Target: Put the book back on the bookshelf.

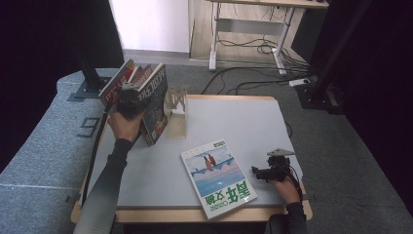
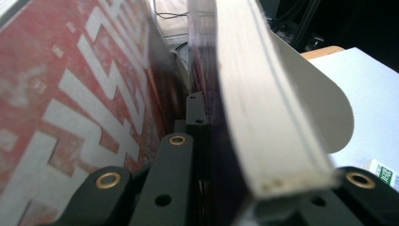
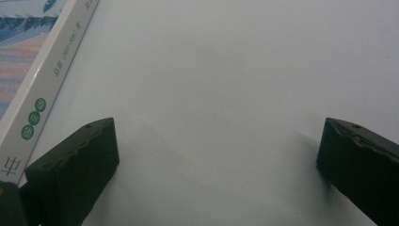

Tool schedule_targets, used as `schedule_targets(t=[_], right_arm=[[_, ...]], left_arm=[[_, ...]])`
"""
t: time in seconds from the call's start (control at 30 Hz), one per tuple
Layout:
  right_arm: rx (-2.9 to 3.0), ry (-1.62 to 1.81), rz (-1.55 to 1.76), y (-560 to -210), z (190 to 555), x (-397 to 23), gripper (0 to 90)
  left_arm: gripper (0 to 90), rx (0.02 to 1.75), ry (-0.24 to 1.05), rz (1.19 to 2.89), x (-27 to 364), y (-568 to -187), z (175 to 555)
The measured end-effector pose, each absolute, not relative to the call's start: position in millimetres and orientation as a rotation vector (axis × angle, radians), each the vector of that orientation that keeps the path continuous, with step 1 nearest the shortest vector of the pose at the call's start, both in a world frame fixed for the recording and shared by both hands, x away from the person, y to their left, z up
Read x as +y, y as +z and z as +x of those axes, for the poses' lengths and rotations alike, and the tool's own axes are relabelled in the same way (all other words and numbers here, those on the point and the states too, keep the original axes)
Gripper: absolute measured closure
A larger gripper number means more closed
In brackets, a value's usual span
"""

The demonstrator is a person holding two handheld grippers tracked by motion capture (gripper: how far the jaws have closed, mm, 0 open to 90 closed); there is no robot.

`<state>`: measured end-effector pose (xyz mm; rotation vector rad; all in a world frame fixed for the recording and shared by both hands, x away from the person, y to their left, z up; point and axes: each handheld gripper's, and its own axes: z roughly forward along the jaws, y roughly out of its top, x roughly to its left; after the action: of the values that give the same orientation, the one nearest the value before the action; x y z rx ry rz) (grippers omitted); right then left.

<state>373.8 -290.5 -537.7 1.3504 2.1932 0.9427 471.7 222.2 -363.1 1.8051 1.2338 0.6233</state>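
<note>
At the table's back left, my left gripper [image 1: 130,101] is shut on a thick dark-covered magazine [image 1: 156,105] that stands tilted, its lower edge on the table. Red-covered magazines [image 1: 117,83] lean beside it. In the left gripper view the thick magazine's white page edge [image 2: 263,117] runs between my jaws, and a red cover [image 2: 70,94] lies to the left. A magazine with a blue and white cover [image 1: 218,178] lies flat near the front edge. My right gripper [image 1: 263,171] rests open just right of it; its spine [image 3: 42,89] shows left of the jaws [image 3: 216,146].
A small wooden book stand [image 1: 176,111] is right of the held magazines at the back of the white table [image 1: 243,122]. Beyond the table are a desk frame [image 1: 253,29] and cables on the floor [image 1: 253,80].
</note>
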Motion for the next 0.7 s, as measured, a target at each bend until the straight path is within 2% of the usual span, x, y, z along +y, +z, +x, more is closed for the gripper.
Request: schedule_targets(t=[0.3,0.7], right_arm=[[2.193,0.943,1.35,-538,374,-290,0.0],[2.193,0.941,1.348,-538,374,-290,0.0]], left_arm=[[76.1,1.209,0.617,1.83,223,-363,462],[73.5,1.222,0.625,1.797,246,-367,435]])
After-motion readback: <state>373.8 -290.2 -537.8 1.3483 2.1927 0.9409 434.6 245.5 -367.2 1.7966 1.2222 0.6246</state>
